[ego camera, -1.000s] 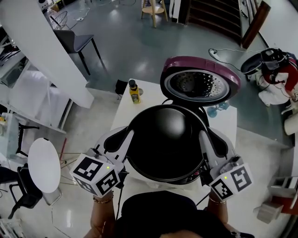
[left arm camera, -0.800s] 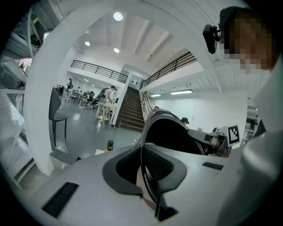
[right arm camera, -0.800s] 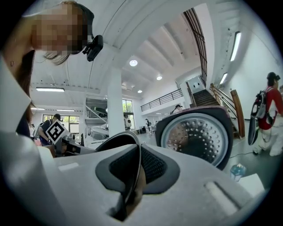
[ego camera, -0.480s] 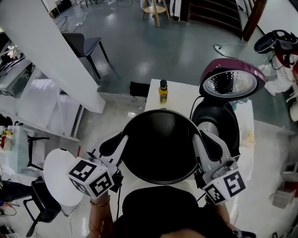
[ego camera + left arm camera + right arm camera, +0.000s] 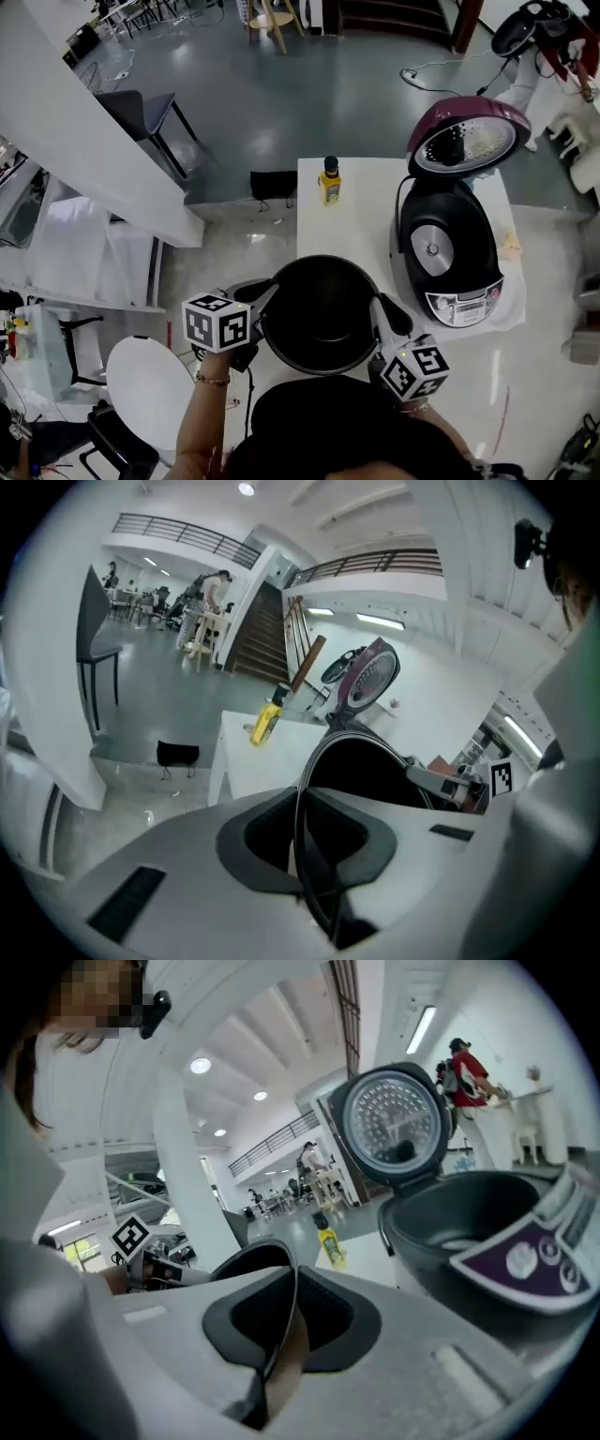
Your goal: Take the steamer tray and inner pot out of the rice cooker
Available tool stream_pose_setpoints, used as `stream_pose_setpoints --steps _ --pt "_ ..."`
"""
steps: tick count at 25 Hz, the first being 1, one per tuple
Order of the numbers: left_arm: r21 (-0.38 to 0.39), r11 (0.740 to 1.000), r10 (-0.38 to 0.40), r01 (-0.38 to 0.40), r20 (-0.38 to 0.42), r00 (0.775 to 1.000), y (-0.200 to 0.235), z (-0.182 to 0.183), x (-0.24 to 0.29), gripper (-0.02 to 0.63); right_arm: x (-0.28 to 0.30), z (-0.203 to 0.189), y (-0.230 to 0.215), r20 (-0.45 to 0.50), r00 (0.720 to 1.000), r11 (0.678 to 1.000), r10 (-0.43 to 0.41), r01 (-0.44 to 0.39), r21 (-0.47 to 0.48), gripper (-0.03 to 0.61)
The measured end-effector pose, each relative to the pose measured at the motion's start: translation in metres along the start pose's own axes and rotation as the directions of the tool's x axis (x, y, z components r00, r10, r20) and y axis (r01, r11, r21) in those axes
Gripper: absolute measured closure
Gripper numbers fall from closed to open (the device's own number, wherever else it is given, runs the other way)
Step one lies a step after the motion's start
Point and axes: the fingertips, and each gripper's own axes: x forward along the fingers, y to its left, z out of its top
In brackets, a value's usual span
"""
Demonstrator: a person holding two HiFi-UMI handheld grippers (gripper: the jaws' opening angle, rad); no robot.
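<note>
**Table**: white, rectangular, standing on a grey floor.

**Cooker**: black body with a purple control panel at its near end. It stands on the right half of the table. The cavity is open, with a grey disc at its bottom. The right gripper view shows the same dark hollow close on the right.

**Lid**: purple outside, hinged up at the cooker's far side. Its round, perforated, silvery inner plate faces the person.

**Pot**: round and deep, black and smooth inside with a faint sheen, a thin dark rim, nothing in it.
- It is out of the cooker, to the cooker's left, over the near left part of the table and close to the person's body.
- It is carried level between the two grippers. Whether its base touches the table cannot be told.
- In the left gripper view the pot shows as a dark bowl behind its rim.
- In the right gripper view a brownish strip shows just under the rim of the pot.

**Left gripper**: white with dark pads and a marker cube at the rear. Its jaws are closed onto the pot's left rim, which runs edge-on between the pads.

**Right gripper**: the same build. Its jaws are pinched onto the pot's right rim, opposite the left gripper.

**Bottle**: yellow with a dark cap, upright at the table's far left, well apart from the pot.
</note>
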Motion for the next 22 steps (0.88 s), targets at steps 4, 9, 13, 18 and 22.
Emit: stream_pose_setpoints --steps 4,9,13,18,22 --pt "0.095 0.995 -0.029 0.040 -0.115 0.993 0.013 -0.006 0.039 0.586 0.003 -0.042 -0.024 -0.059 0.995 0.980 -0.083 0.092 0.177 0.551" --pt "0.131 0.982 -0.108 0.133 -0.184 0.977 0.009 0.002 0.092 0.577 -0.001 -0.062 -0.052 -0.087 0.980 0.943 -0.182 0.199 0.267 0.551" --pt "0.172 0.967 -0.143 0.189 -0.248 0.958 0.002 0.008 0.120 0.578 -0.005 -0.066 -0.067 -0.094 0.968 0.901 -0.232 0.250 0.356 0.551" --pt "0.153 0.959 -0.185 0.240 -0.305 0.934 -0.002 0.004 0.143 0.578 -0.007 -0.077 -0.082 -0.116 0.954 0.850 -0.277 0.300 0.434 0.551" --pt "0.141 0.955 -0.210 0.259 -0.293 0.933 -0.004 0.006 0.150 0.578 -0.007 -0.079 -0.086 -0.111 0.950 0.841 -0.291 0.310 0.443 0.551"
